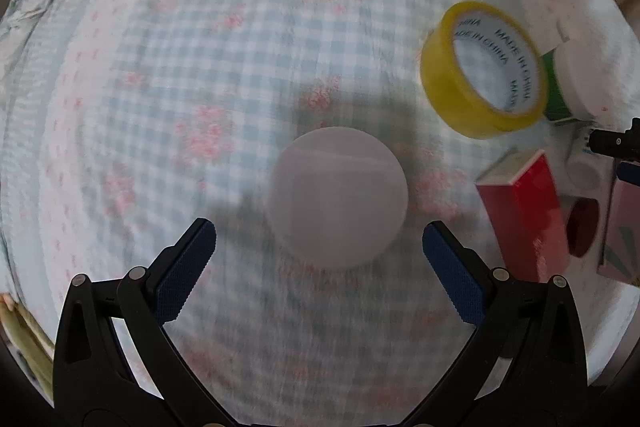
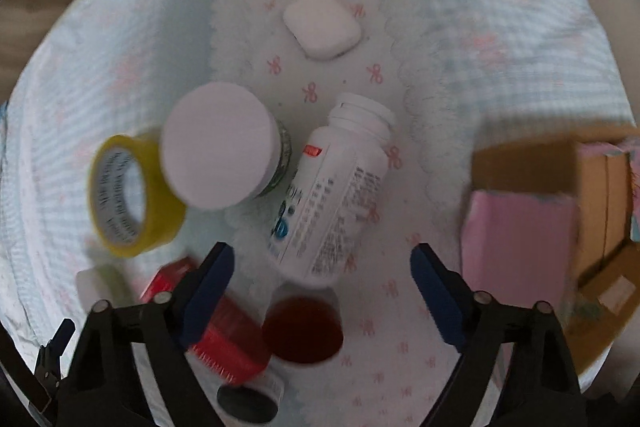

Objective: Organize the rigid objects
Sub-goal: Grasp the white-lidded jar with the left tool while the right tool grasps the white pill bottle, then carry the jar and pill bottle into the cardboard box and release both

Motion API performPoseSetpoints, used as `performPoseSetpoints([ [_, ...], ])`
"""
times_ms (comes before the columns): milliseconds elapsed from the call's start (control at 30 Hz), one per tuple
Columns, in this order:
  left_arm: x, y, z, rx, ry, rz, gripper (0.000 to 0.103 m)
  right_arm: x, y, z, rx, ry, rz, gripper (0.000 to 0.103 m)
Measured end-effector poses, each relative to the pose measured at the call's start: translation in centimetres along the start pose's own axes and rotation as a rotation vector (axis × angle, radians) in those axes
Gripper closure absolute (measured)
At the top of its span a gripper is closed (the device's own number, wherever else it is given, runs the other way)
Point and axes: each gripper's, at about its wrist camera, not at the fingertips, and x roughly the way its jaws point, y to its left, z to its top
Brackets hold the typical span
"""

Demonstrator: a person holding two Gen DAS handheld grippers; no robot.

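My left gripper (image 1: pixel 319 241) is open above a white round lid or jar (image 1: pixel 339 195) on the checked bedsheet; the fingers are apart from it. A yellow tape roll (image 1: pixel 482 69), a green jar with a white lid (image 1: pixel 582 81) and a red box (image 1: pixel 528 211) lie to the right. My right gripper (image 2: pixel 322 265) is open over a lying white pill bottle (image 2: pixel 336 191). Around it are a white-lidded jar (image 2: pixel 220 151), the tape roll (image 2: pixel 132 193), a white square case (image 2: pixel 322 27), a red cup (image 2: pixel 303 331) and the red box (image 2: pixel 218 331).
A cardboard box (image 2: pixel 560 163) holding a pink box (image 2: pixel 520 247) stands at the right of the right wrist view. A pink carton (image 1: pixel 624 227) and the red cup (image 1: pixel 582 227) sit at the right edge of the left wrist view. A small black-topped jar (image 2: pixel 250 401) lies near the right gripper's base.
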Motion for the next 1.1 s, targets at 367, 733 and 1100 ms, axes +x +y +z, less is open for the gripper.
performPoseSetpoints([
  [367, 2.8, -0.1, 1.1, -0.053, 0.025, -0.039, 0.03, 2.8, -1.4, 1.7, 0.087, 0.066, 0.032, 0.042],
  [733, 1.5, -0.3, 0.6, -0.05, -0.017, -0.055, 0.035, 2.7, -3.6, 0.9, 0.173, 0.044, 0.112, 0.052],
  [1100, -6.8, 0.8, -1.7, -0.023, -0.166, -0.082, 0.035, -5.8, -4.2, -2.4, 0.167, -0.08, 0.173, 0.053],
])
